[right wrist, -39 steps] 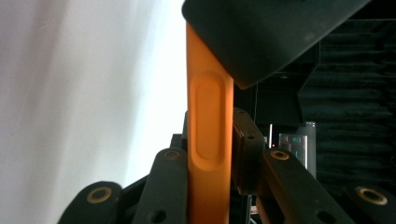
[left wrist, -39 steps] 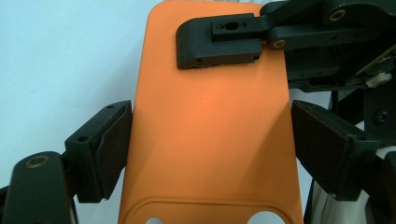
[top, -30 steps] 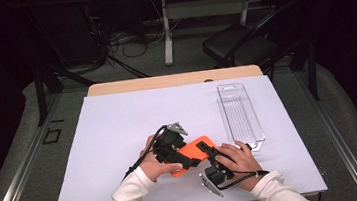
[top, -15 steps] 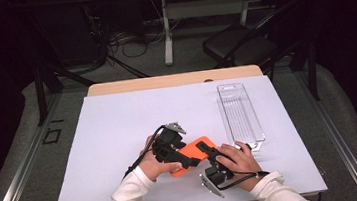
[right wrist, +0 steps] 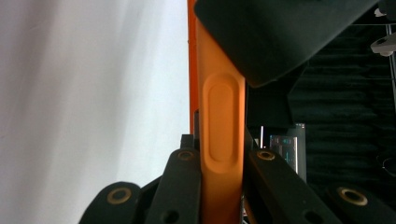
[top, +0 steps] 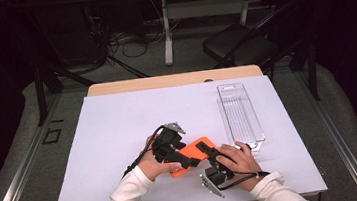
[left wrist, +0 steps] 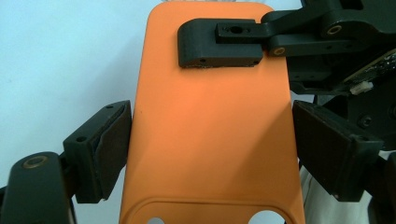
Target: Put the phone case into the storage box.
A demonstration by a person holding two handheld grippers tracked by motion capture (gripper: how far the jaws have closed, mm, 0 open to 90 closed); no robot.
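We see an orange phone case [top: 192, 155] near the front of the bench [top: 119, 127], on its white cover, held between both grippers just ahead of the person's hands. The left gripper [top: 172, 151] comes in from the left; in the left gripper view its jaws straddle the case [left wrist: 210, 116] across its width. The left pad [left wrist: 112, 149] sits right at the case's edge, and the right pad [left wrist: 327, 149] stands a little off the other edge, so we read these jaws as spread around the case, not clamped on it. The right gripper [top: 211, 153] comes in from the right, and one of its jaws lies flat on the case's back [left wrist: 219, 44] near the far end. In the right gripper view we look along the case edge-on [right wrist: 222, 126]: the jaws press on both faces of the thin shell, pinching it, with the long side-button bulge just above them. The camera cutouts show at the bottom of the left gripper view. A clear plastic tray [top: 240, 111] lies lengthwise on the right side of the bench, just beyond the right hand [top: 238, 159], apart from the case. The left hand [top: 153, 166] rests on the cover behind its gripper.
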